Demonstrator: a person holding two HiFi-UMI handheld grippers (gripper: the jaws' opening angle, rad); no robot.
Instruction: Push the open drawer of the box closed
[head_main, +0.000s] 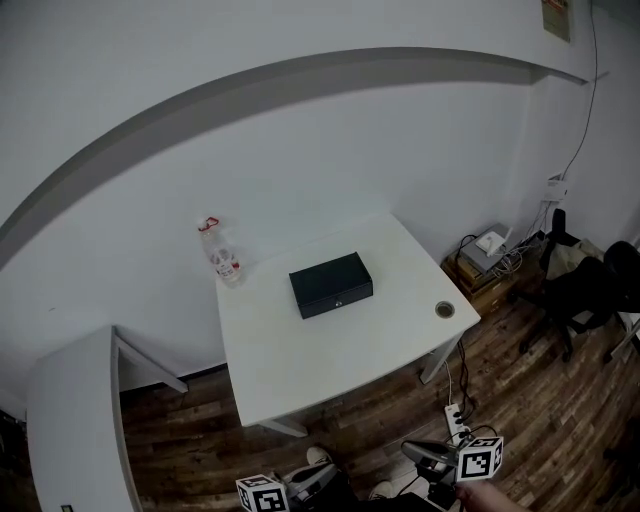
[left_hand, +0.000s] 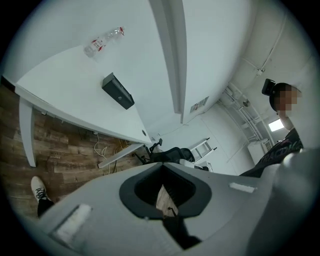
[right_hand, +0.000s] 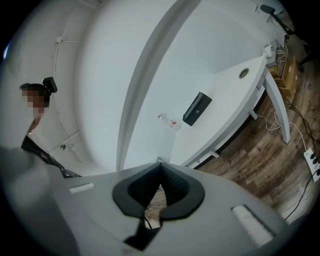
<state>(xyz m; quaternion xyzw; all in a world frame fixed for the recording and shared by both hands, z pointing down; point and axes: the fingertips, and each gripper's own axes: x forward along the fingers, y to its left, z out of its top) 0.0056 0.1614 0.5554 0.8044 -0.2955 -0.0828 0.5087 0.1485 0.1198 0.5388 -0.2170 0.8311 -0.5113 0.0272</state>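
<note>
Well beyond the fingers (left_hand: 131, 191), the box (head_main: 331, 284)

We see a clear plastic bottle (head_main: 222, 254) standing near the back left corner of a white table (head_main: 330, 350), which has a round cable hole (head_main: 444, 310) near its front right corner. On the wooden floor (head_main: 200, 420) to the right we find a black office chair (head_main: 585, 290) and a white power strip (head_main: 455, 417).

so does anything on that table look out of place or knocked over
The clear plastic bottle seems to lie on its side near the back left corner of the table, rather than standing. The black box looks intact, and no spill shows.
</note>
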